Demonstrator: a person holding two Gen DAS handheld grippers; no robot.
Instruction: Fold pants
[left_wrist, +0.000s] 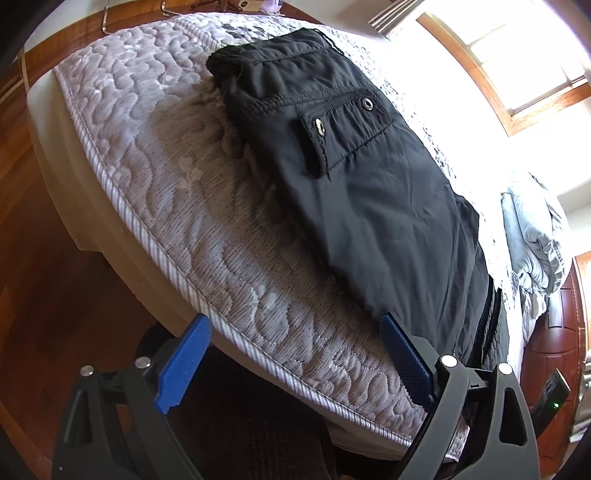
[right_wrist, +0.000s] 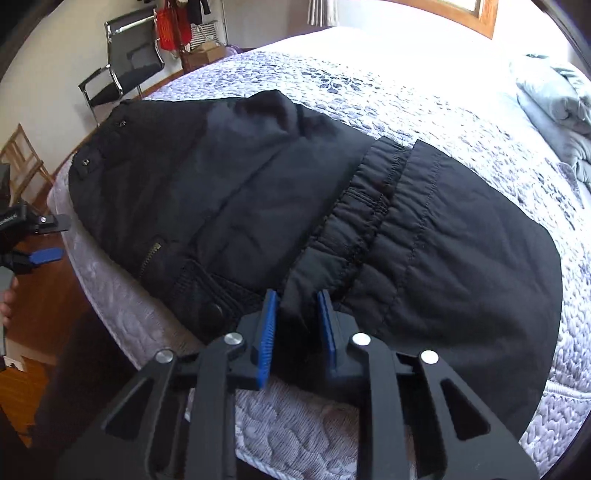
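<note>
Black pants (left_wrist: 354, 177) lie folded over on the grey quilted mattress (left_wrist: 155, 155). In the left wrist view a flap pocket with metal snaps faces up. My left gripper (left_wrist: 295, 332) is open wide above the mattress edge, its right blue pad (left_wrist: 400, 350) touching the pants' near edge. In the right wrist view the pants (right_wrist: 295, 199) spread across the bed, the elastic waistband (right_wrist: 373, 206) lying over a lower layer. My right gripper (right_wrist: 297, 314) is shut on a fold of the pants' black fabric at the near edge. The left gripper also shows at far left (right_wrist: 44, 254).
The mattress edge (left_wrist: 147, 236) drops to a wooden floor (left_wrist: 44, 295). A crumpled grey blanket (right_wrist: 554, 107) lies at the far right of the bed. A black chair (right_wrist: 125, 62) and a wooden chair (right_wrist: 22, 162) stand beyond the bed. A bright window (left_wrist: 517, 55) is behind.
</note>
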